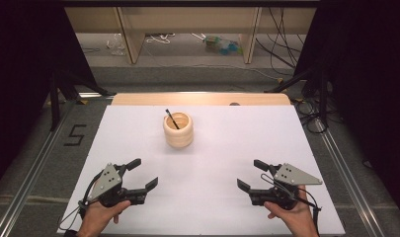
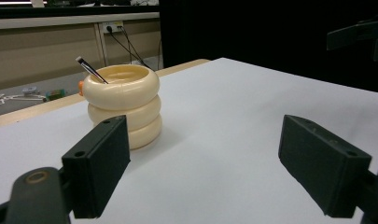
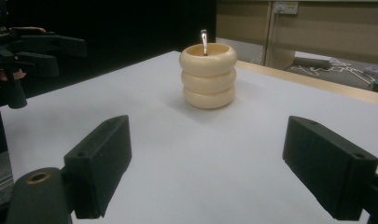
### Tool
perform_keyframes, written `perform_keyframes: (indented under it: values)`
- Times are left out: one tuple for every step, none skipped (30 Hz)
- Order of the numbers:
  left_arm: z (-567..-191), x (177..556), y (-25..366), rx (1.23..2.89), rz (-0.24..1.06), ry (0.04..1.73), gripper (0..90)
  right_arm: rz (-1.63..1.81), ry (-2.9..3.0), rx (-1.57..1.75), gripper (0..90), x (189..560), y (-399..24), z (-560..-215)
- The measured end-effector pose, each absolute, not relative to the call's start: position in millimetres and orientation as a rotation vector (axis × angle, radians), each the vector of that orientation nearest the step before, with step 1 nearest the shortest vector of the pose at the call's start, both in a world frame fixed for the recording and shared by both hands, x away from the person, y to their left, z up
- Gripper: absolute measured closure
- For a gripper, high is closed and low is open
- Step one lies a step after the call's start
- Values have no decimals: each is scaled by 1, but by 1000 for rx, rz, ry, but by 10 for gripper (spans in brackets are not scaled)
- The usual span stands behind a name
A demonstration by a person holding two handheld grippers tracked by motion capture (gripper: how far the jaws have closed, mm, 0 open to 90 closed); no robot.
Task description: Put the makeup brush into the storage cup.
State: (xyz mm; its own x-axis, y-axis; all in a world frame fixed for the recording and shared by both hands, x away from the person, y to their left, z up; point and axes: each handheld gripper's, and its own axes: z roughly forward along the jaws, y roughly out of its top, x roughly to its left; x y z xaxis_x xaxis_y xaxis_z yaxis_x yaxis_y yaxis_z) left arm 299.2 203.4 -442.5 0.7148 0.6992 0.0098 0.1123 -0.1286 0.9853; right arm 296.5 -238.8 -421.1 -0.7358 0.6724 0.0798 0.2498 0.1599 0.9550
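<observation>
Cream three-ringed ribbed holder [image 1: 178, 130] stands upright mid-table toward far edge of white table [image 1: 212, 173], thin dark-handled brush [image 1: 172, 118] leaning inside. Left gripper [image 1: 147, 174] and right gripper [image 1: 250, 175] both near edge, well apart from holder, fingers spread, empty. Holder prob. rigid, smooth, slippery; grip across a groove. Brush light, grip at tip.

The cup [image 1: 178, 130] hides the lower end of the thin stick [image 1: 171, 118] standing inside.
</observation>
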Motion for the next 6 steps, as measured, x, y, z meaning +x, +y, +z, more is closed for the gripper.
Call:
perform_keyframes:
  values:
    - [-443, 299, 203, 1649, 573, 664, 164, 1599, 2080, 880, 166, 296, -239, -421]
    - [-443, 299, 203, 1649, 574, 663, 164, 1600, 2080, 880, 166, 297, -239, -421]
    - [-442, 299, 203, 1649, 574, 663, 164, 1599, 2080, 879, 166, 297, -239, -421]
    - [-443, 299, 203, 1649, 573, 664, 164, 1599, 2081, 881, 166, 296, -239, -421]
    - [-443, 299, 203, 1649, 573, 665, 164, 1597, 2087, 888, 165, 296, -239, -421]
    - [-443, 299, 203, 1648, 572, 665, 163, 1597, 2087, 887, 166, 296, -239, -421]
